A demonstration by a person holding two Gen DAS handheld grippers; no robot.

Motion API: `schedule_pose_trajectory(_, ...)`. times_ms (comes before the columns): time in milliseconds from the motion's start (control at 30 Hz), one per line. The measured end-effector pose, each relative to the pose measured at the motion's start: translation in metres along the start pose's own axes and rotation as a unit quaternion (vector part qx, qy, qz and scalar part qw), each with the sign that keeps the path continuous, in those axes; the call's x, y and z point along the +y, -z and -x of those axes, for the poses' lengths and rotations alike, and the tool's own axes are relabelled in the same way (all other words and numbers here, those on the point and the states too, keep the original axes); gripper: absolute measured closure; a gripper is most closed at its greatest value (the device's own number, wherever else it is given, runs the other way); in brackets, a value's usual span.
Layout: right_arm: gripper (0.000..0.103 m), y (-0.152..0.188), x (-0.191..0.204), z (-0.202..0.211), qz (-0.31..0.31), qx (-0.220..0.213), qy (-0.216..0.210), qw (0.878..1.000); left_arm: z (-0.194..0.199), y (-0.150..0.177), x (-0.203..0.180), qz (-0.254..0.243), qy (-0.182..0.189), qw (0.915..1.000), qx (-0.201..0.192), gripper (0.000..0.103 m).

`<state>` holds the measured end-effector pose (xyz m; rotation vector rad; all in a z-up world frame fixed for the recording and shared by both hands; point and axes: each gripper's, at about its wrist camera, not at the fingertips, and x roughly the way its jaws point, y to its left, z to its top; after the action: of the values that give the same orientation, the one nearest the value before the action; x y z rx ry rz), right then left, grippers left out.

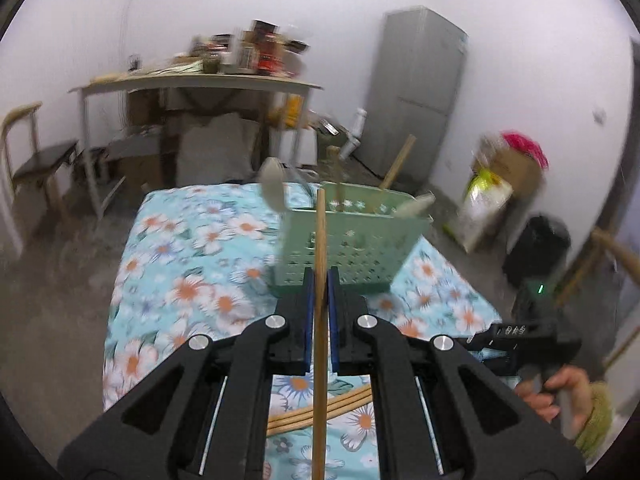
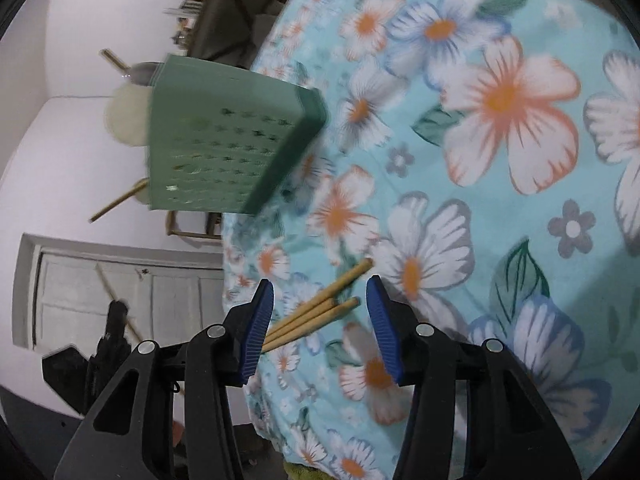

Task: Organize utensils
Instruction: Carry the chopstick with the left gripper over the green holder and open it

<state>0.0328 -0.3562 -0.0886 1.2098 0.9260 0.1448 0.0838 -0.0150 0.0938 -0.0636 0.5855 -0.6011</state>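
My left gripper (image 1: 319,280) is shut on a wooden chopstick (image 1: 320,320), which stands upright between the blue pads and reaches up in front of the green perforated utensil basket (image 1: 352,252). The basket holds spoons and wooden handles. Three more chopsticks (image 1: 320,412) lie on the floral cloth below that gripper. In the right wrist view the same chopsticks (image 2: 320,312) lie between the blue pads of my right gripper (image 2: 320,308), whose jaws stand apart and do not press on them. The green basket (image 2: 224,140) is further off at the upper left.
The floral tablecloth (image 1: 180,260) covers the table, with floor dropping off at its left and far edges. A cluttered side table (image 1: 200,84), a chair (image 1: 40,160) and a grey fridge (image 1: 416,92) stand behind. A person's hand (image 1: 560,392) holds the right gripper at the lower right.
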Motion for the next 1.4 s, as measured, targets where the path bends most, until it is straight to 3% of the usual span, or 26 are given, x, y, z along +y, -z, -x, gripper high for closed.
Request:
schedule_pose_trajectory(267,0.057,-0.007,0.008,-0.017,0.001,-0.014,0.019,1.0,0.011,0.008,0.017,0.027,-0.014,0.9994,-0.016,0.098)
schedule_pose_trajectory(467,0.071,-0.005,0.019,-0.028,0.02,-0.029,0.047,0.998,0.016,0.013,0.021,0.035,-0.008,0.9992,-0.017,0.098)
schedule_pose_trajectory(667,0.077,-0.009,0.018,-0.037,0.003,-0.041,0.035,0.999,0.015,0.017,0.03,0.052,-0.004,0.9986,-0.012,0.098)
schedule_pose_trajectory(767,0.087,-0.012,0.014,-0.041,-0.001,-0.045,0.032,0.998,0.015,0.019,0.034,0.056,-0.003,0.9983,-0.01,0.098)
schedule_pose_trajectory(900,0.09,-0.014,0.012,-0.039,-0.002,-0.046,0.008,0.999,0.015,0.021,0.039,0.067,-0.002,0.9977,-0.009,0.098)
schedule_pose_trajectory(1167,0.096,-0.017,0.068,-0.014,0.081,-0.065,-0.058,0.993,0.029,0.014,0.051,0.077,-0.001,0.9966,-0.03,0.098)
schedule_pose_trajectory(1400,0.098,-0.001,0.128,0.037,0.188,-0.122,-0.073,0.972,0.041,0.001,0.052,0.08,0.013,0.9953,-0.053,0.098)
